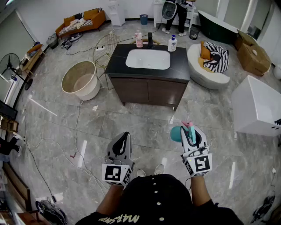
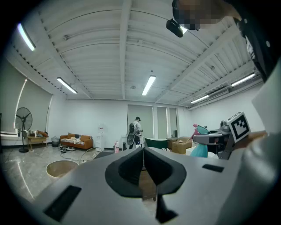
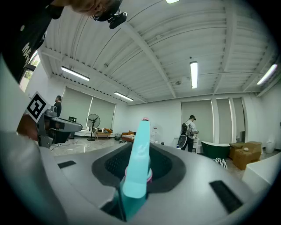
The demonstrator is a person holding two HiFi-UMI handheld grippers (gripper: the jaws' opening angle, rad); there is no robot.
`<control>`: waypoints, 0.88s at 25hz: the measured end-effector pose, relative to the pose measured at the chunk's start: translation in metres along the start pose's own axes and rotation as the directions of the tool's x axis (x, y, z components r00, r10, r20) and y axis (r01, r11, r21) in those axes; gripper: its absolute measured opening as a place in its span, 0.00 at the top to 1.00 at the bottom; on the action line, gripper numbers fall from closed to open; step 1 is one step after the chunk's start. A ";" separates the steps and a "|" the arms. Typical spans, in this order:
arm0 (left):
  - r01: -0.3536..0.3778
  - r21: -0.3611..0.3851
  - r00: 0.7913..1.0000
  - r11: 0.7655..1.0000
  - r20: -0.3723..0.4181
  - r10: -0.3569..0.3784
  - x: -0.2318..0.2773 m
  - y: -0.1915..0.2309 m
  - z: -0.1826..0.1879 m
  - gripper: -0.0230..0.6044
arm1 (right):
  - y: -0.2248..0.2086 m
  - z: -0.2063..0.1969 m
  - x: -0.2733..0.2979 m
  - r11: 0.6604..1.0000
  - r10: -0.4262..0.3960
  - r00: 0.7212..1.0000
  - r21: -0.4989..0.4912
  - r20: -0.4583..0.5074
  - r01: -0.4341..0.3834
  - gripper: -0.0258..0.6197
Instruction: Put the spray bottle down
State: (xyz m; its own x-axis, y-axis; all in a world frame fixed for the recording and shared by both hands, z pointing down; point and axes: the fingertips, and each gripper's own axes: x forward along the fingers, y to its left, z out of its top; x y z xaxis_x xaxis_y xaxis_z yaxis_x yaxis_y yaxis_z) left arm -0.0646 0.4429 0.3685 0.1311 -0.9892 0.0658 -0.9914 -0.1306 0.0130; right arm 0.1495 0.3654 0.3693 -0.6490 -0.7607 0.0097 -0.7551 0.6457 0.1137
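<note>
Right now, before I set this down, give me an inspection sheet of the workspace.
Surface: black vanity counter with white sink, ahead.
Job's things: teal spray bottle, held in the right gripper.
Clutter: pink bottle and white pump bottle on the counter.
Grippers: left gripper shut, empty; right gripper shut on the spray bottle.
Cables: cable trailing over the floor at left.
Surroundings: beige round tub, orange sofa, person at the back.

Teal spray bottle [image 1: 177,133] in right gripper [image 1: 191,130], left gripper [image 1: 124,136] alongside, dark vanity [image 1: 148,90] ahead.
</note>
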 end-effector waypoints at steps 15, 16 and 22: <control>-0.059 -0.003 0.998 0.998 0.000 0.059 0.023 -0.025 -0.004 0.94 | -0.034 -0.015 0.009 0.998 0.054 0.998 0.010 0.016 -0.054 0.81; -0.061 -0.002 0.998 0.998 0.001 0.061 0.025 -0.025 -0.004 0.94 | -0.036 -0.015 0.011 0.998 0.057 0.998 0.014 0.018 -0.057 0.81; -0.065 -0.005 0.998 0.998 -0.003 0.065 0.047 -0.018 -0.010 0.94 | -0.048 -0.022 0.032 0.998 0.062 0.998 0.010 0.017 -0.062 0.81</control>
State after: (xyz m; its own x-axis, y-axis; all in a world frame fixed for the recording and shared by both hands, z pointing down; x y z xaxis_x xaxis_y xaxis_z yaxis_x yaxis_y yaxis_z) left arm -0.0400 0.3990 0.3818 0.0666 -0.9954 0.0694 -0.9977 -0.0658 0.0133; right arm 0.1663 0.3086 0.3860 -0.6961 -0.7180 -0.0003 -0.7142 0.6923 0.1030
